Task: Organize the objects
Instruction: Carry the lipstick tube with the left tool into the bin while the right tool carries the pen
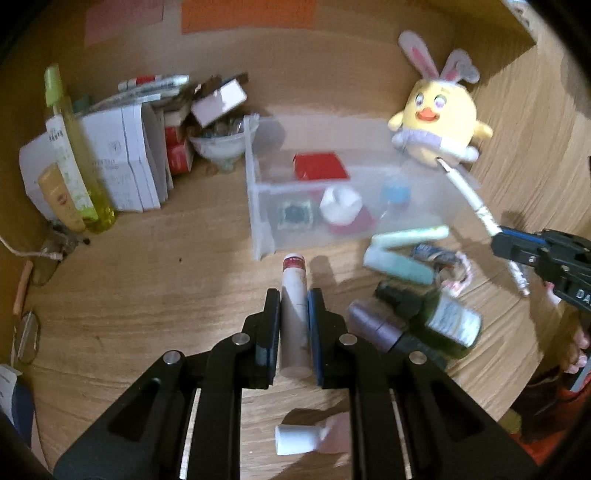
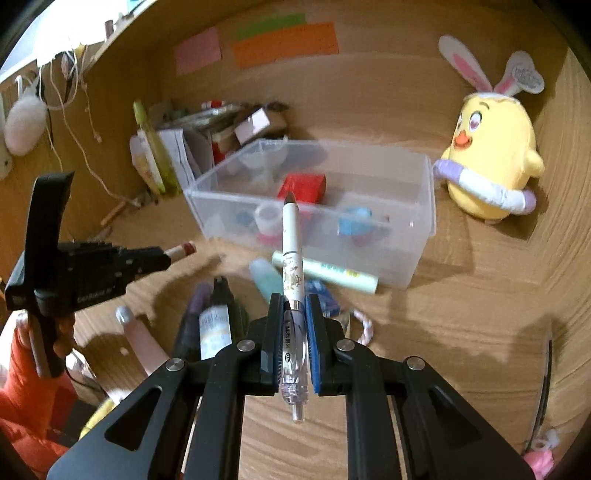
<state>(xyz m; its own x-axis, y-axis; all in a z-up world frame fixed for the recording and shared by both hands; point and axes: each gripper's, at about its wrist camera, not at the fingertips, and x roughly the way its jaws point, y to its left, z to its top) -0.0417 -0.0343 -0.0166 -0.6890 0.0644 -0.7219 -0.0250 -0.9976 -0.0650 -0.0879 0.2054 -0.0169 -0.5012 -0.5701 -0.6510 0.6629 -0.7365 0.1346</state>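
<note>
Left gripper (image 1: 294, 325) clamps tube (image 1: 294, 314); right gripper (image 2: 294, 328) clamps pen (image 2: 293, 280); right view shows bin (image 2: 421, 221) interior.

A home desk nook: plush chick (image 2: 491, 162), sticky notes (image 2: 284, 42), cosmetics.

Upper right of frame: yellow chick plush (image 2: 491, 162) with rabbit ears. Top centre, on wooden back panel (image 2: 369, 92): pink sticky note (image 2: 198, 54), green note (image 2: 271, 26), orange note (image 2: 286, 44). Upper left: white cords (image 2: 70, 107) hanging.
</note>
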